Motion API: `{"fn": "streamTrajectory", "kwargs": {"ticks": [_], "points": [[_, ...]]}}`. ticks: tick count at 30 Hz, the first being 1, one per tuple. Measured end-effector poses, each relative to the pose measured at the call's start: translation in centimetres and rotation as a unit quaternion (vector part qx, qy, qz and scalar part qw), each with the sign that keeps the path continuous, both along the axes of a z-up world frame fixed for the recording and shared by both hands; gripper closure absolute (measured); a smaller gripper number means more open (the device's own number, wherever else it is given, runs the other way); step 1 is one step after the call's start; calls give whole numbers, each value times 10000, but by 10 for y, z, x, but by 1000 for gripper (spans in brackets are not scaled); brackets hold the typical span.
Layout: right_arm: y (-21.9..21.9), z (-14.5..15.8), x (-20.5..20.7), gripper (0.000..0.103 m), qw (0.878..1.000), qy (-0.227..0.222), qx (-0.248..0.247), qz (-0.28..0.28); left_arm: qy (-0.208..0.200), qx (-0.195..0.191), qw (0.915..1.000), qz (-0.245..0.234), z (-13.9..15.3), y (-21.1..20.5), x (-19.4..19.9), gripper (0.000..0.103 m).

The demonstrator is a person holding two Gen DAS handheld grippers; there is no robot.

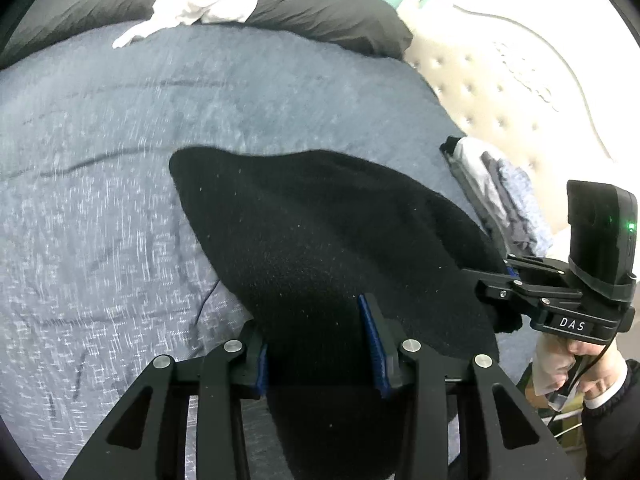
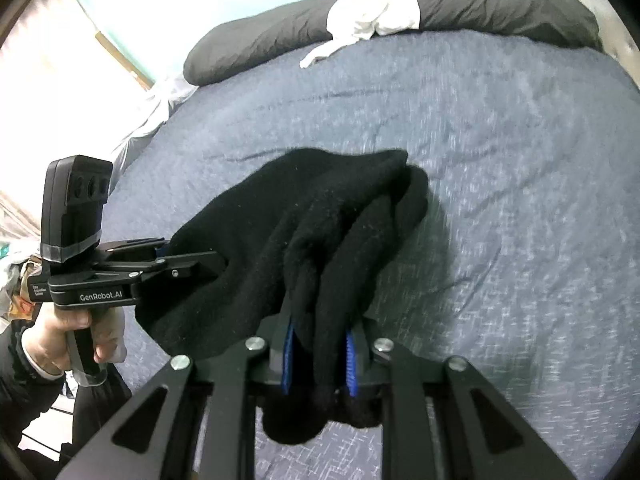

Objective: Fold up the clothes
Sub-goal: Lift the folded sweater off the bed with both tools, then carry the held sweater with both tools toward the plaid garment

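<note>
Presently, both grippers are clamping the black fleece garment (image 1: 320, 232) above the blue-grey quilted bed (image 1: 100, 200): left gripper (image 1: 320, 344) gripping one edge, right gripper (image 2: 318, 354) pinching bunched folds.

Black fleece garment (image 2: 304, 248): thick, fuzzy, flecked with pale lint. Held off the bed at its near edge, bunched into deep folds, one rounded end reaching far over the quilt. Crumpled white garment (image 2: 372, 12): lies far off, against the dark pillow.
</note>
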State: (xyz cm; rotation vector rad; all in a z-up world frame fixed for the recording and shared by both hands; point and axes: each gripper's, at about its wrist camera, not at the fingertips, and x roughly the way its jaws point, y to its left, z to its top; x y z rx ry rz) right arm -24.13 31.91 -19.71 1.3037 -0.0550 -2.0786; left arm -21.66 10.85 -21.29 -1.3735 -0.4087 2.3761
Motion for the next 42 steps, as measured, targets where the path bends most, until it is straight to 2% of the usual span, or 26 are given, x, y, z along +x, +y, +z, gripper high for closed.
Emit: {"fn": "streamTrajectory", "kwargs": {"ticks": [20, 27, 42], "points": [[23, 82, 20, 84, 9986, 520, 17, -98, 461, -44, 9987, -187, 76, 34, 8, 63], [46, 109, 27, 84, 9973, 697, -22, -215, 633, -59, 9975, -314, 100, 72, 0, 63], [130, 162, 26, 84, 9940, 954, -33, -540, 911, -121, 9934, -682, 147, 160, -9, 63]]}}
